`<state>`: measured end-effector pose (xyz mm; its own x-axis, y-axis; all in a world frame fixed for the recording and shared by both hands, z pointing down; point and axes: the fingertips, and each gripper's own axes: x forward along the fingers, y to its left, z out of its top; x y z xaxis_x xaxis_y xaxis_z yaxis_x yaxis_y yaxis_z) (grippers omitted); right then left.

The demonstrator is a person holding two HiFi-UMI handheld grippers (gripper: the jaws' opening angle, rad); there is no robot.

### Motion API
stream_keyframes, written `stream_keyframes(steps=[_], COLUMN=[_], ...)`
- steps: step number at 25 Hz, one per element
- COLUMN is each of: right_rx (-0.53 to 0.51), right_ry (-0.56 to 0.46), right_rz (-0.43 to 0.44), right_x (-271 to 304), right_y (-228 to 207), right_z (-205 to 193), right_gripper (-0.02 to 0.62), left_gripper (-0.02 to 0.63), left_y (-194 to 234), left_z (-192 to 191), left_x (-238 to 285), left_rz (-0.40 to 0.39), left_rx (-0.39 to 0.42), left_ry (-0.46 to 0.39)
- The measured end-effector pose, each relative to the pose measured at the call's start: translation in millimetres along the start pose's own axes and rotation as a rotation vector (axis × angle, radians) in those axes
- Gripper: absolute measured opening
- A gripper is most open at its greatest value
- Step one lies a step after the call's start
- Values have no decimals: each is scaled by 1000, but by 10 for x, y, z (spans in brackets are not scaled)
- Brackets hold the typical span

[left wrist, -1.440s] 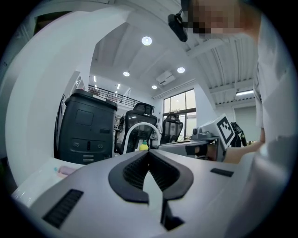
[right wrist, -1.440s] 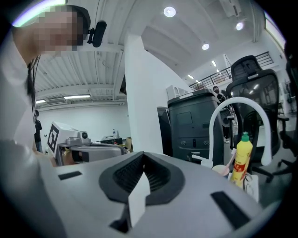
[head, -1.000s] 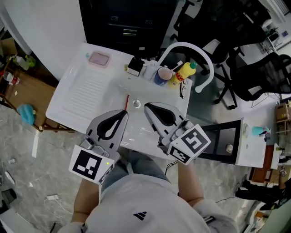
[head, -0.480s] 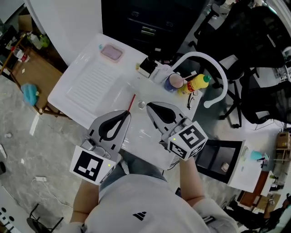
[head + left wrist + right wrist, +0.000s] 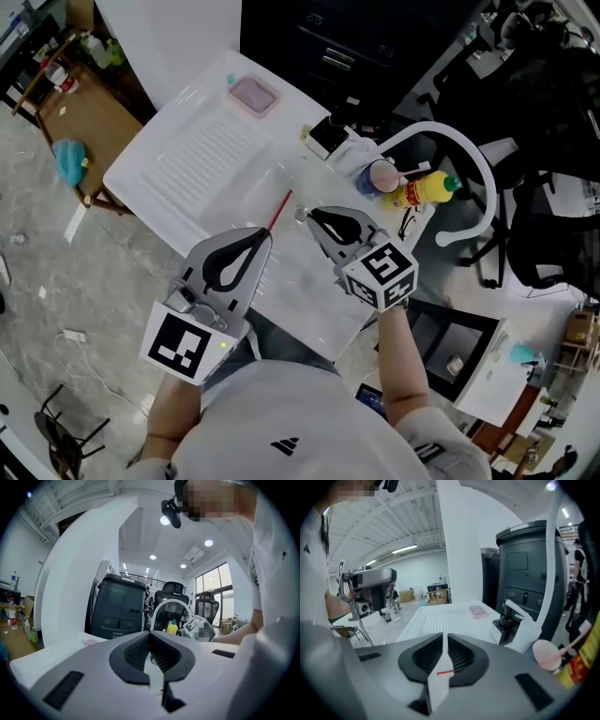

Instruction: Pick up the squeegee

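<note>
A thin red strip, which I take for the squeegee, lies in the white sink basin. My right gripper hangs low over the basin, its tips just right of the strip's near end. Its jaws are opening, a narrow gap between them and nothing in it. Through that gap the right gripper view shows the red strip beyond my right gripper. My left gripper is held over the sink's front edge, shut and empty; in its own view my left gripper points level across the sink.
A ribbed draining board with a pink soap dish lies left of the basin. An arched white faucet, yellow bottle, pink-topped cup and black-and-white dispenser crowd the back right. Office chairs stand behind.
My right gripper has sunk toward the basin and come nearer the red strip, and its jaws have parted slightly. The left gripper has hardly moved. The head view has swung.
</note>
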<state>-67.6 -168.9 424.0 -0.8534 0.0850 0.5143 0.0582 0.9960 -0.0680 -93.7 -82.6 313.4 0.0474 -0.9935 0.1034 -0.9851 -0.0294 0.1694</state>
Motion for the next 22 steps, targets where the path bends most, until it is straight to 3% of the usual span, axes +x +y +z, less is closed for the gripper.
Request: stream_keyframes(steps=[22], right_rx=[-130], right_ry=[425], right_rz=[158], right_x=[578], right_y=[-346], right_z=[-1272], right_gripper=[103], left_gripper=[9], left_y=[150], left_z=[-314], left_x=[243], left_rz=[64], left_rx=[-38], left_ry=[62])
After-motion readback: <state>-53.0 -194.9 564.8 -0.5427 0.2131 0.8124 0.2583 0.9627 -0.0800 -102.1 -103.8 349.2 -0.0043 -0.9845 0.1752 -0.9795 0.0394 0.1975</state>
